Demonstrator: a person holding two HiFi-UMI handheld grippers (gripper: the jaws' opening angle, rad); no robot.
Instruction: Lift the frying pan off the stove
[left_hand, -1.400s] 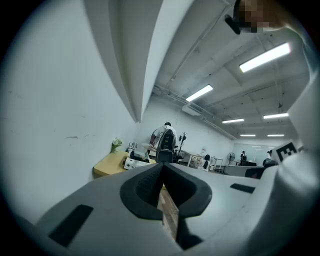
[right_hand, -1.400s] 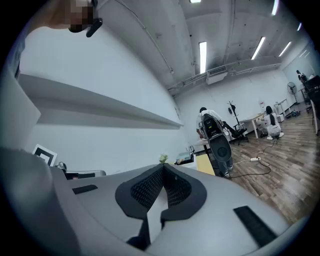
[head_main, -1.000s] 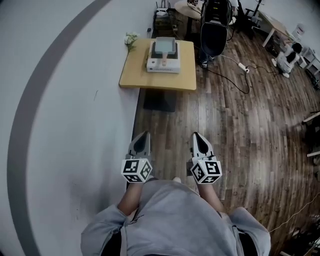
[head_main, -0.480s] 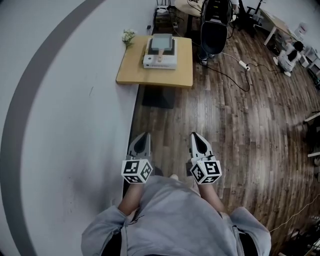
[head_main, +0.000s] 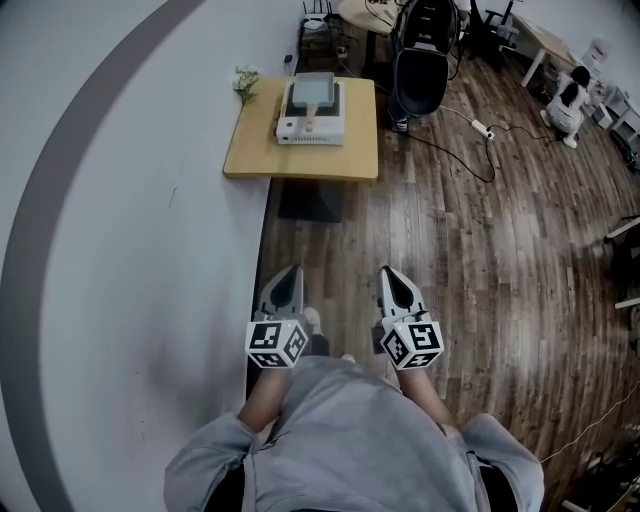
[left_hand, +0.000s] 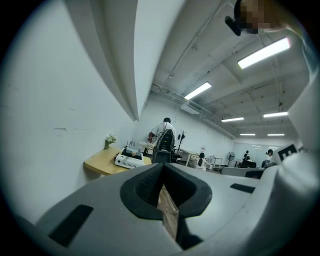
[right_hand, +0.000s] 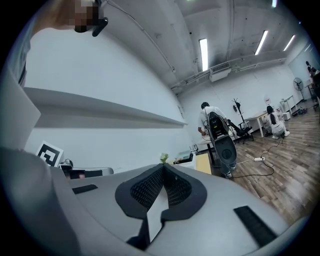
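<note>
A white portable stove (head_main: 311, 125) sits on a small wooden table (head_main: 260, 150) against the wall, far ahead of me. On it rests a square grey frying pan (head_main: 312, 91) with a pale handle (head_main: 311, 122) pointing toward me. The stove also shows small in the left gripper view (left_hand: 128, 160). My left gripper (head_main: 285, 277) and right gripper (head_main: 396, 274) are held side by side close to my body, well short of the table. Both are shut with nothing between their jaws.
A white wall with a grey curved band runs along the left. A small flower bunch (head_main: 244, 79) stands at the table's far left corner. A black office chair (head_main: 424, 60), a power strip with cables (head_main: 483, 129) and a crouching person (head_main: 565, 100) lie beyond on the wooden floor.
In the head view the table and stove have drifted up and to the left. Both grippers stay shut in the same place in front of my body.
</note>
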